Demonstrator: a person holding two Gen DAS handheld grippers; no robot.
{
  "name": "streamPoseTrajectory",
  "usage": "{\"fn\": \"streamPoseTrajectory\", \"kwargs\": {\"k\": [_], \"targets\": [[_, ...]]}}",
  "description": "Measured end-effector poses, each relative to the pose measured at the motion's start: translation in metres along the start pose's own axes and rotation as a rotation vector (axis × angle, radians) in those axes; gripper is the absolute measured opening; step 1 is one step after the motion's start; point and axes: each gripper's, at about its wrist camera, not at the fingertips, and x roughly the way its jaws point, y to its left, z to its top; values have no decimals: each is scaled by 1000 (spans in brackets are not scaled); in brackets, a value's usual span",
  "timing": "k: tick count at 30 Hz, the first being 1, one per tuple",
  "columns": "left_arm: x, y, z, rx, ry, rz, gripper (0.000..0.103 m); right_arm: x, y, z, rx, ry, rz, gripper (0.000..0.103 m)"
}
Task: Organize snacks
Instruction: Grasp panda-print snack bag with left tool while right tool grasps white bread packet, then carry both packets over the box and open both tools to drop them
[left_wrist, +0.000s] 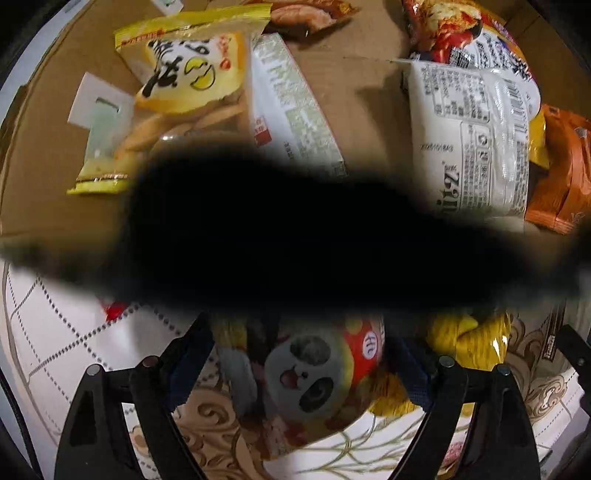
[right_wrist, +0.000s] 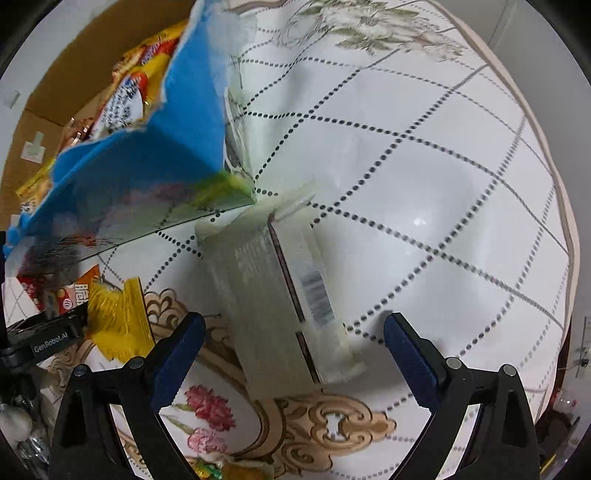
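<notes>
In the left wrist view my left gripper (left_wrist: 299, 354) points down, open, with a panda-face snack packet (left_wrist: 310, 380) between its blue pads (left_wrist: 190, 369), which do not press it. A yellow packet (left_wrist: 469, 339) lies just right of it. A blurred black shape (left_wrist: 295, 229) hides the middle of that view. My right gripper (right_wrist: 295, 325) is open over a long pale box (right_wrist: 280, 314) lying on the tablecloth, its fingers on either side and apart from it. A blue bag (right_wrist: 140, 162) lies beyond, to the left.
A cardboard box (left_wrist: 351, 74) holds a yellow biscuit bag (left_wrist: 188, 62), a white-green carton (left_wrist: 291, 110), a white pouch (left_wrist: 476, 140) and an orange packet (left_wrist: 565, 166). The dotted-grid tablecloth (right_wrist: 424, 166) stretches right. The left gripper's body (right_wrist: 40, 343) shows beside a yellow packet (right_wrist: 118, 321).
</notes>
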Motion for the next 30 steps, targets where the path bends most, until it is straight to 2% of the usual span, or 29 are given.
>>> {"fn": "streamPoseTrajectory", "kwargs": {"k": [1, 3, 5, 6, 7, 8, 9, 16, 20, 25, 30], "targets": [[-1, -1, 0, 3, -14, 0, 86, 3, 2, 2, -10, 2, -8, 99], [-2, -3, -3, 9, -28, -13, 63, 8, 6, 5, -30, -4, -28, 99], [-6, -8, -8, 29, -46, 8, 59, 12, 9, 6, -45, 0, -44, 97], [-8, -10, -11, 40, -54, 16, 57, 13, 11, 7, -51, -2, -51, 89], [-9, -11, -14, 43, -56, 20, 56, 12, 12, 6, -57, -7, -60, 82], [-10, -11, -18, 43, -60, 23, 56, 11, 13, 5, -66, -14, -71, 67], [-12, -10, -23, 39, -65, 27, 56, 9, 17, 4, -78, -18, -74, 63], [-21, -4, -60, 10, -71, 29, 55, 5, 32, -25, -127, 6, -25, 61], [-26, -2, -93, -11, -62, 16, 55, 6, 37, -52, -110, 34, 31, 60], [-39, 4, -123, -63, -55, -38, 55, 3, 36, -87, -54, 75, 130, 60], [-78, -3, -130, -92, -108, -103, 55, -32, 43, -106, -19, 46, 220, 60]]}}
